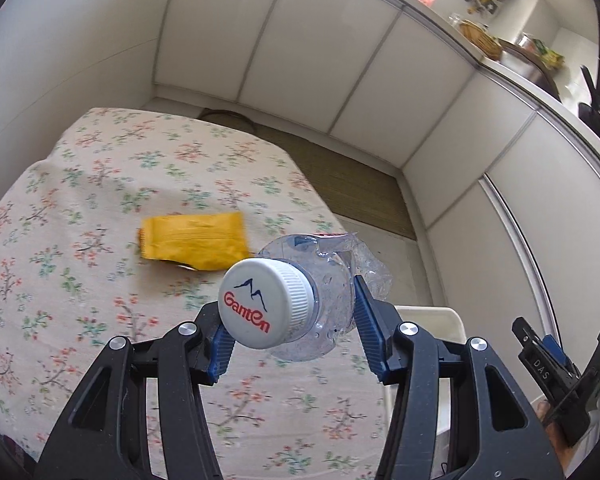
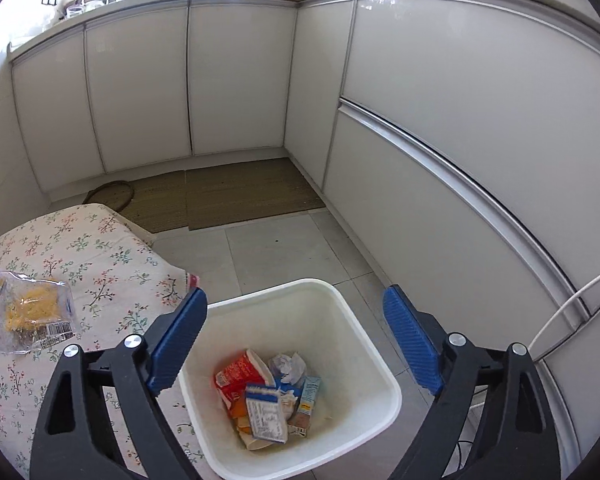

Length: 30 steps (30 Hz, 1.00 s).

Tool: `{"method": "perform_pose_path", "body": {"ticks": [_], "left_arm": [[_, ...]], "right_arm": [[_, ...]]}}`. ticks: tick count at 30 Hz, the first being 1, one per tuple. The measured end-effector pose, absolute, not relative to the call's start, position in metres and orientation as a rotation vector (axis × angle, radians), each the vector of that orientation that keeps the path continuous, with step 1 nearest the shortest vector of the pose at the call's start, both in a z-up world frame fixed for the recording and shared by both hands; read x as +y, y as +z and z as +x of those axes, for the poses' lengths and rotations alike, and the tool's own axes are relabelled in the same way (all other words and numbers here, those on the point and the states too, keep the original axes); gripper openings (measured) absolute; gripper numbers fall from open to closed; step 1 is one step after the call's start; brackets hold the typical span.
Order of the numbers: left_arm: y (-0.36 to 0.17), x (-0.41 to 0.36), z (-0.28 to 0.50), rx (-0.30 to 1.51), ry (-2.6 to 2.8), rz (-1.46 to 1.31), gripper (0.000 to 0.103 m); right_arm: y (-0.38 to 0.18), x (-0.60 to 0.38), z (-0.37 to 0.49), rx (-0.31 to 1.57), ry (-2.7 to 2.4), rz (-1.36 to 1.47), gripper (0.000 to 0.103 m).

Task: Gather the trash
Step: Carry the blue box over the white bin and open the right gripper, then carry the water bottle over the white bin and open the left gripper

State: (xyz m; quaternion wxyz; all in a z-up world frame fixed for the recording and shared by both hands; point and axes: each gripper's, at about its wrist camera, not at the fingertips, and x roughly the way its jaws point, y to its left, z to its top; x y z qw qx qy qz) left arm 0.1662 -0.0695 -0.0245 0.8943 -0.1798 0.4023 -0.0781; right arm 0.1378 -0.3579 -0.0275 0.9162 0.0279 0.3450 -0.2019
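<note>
Left gripper [image 1: 292, 330]: blue pads pinch a crushed clear plastic bottle [image 1: 324, 300] at its shoulder, one pad on each side; the bottle is lifted above the table.
Bottle cap [image 1: 266, 304]: white, ribbed, printed "Ganten" in red under a dark mountain outline; it faces the left wrist camera.
Bottle body: crumpled, transparent, extending away from the camera past the fingertips.
Yellow wrapper [image 1: 194, 240]: lies flat on the floral tablecloth [image 1: 80, 220], beyond the bottle and to its left, apart from it.
Right gripper [image 2: 294, 338]: jaws spread wide, nothing between the pads; it hangs above the white bin [image 2: 380, 364].
White bin: stands on the tiled floor [image 2: 280, 248] just beside the table edge; square, open-topped.
Bin contents: a red carton [image 2: 236, 378], a blue-and-white box [image 2: 266, 416] with a printed label, crumpled paper [image 2: 290, 366] and a slim brown and blue packet [image 2: 306, 406], all piled at the bottom.
Clear bag [image 2: 26, 312]: holds yellow material, bears a barcode, and rests on the tablecloth left of the right gripper.
Background: white cabinet doors [image 2: 140, 80] and a woven mat [image 2: 240, 196] on the floor.
</note>
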Motion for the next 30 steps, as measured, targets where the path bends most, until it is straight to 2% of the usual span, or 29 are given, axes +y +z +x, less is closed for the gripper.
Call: {"method": "perform_pose_path", "body": {"ticks": [6, 15, 18, 20, 22, 30], "left_arm": [[-0.032, -0.119, 0.174, 0.881, -0.248, -0.349, 0.05], [-0.04, -0.206, 0.187, 0.947, -0.399, -0.291, 0.051], [-0.046, -0.225, 0.193, 0.989, -0.426, -0.278, 0.062], [-0.049, -0.229, 0.194, 0.998, -0.425, -0.26, 0.065], [-0.051, -0.229, 0.195, 0.998, -0.419, -0.224, 0.074], [-0.069, -0.195, 0.216, 1.035, -0.284, -0.049, 0.078]], "right_arm": [[-0.025, -0.393, 0.124, 0.689, -0.489, 0.109, 0.092], [-0.024, -0.434, 0.106, 0.681, -0.556, 0.198, 0.093], [-0.021, -0.443, 0.1, 0.667, -0.566, 0.234, 0.093], [-0.019, -0.447, 0.099, 0.661, -0.566, 0.251, 0.093], [-0.018, -0.448, 0.098, 0.657, -0.561, 0.26, 0.093], [-0.02, -0.431, 0.106, 0.678, -0.501, 0.245, 0.096]]}}
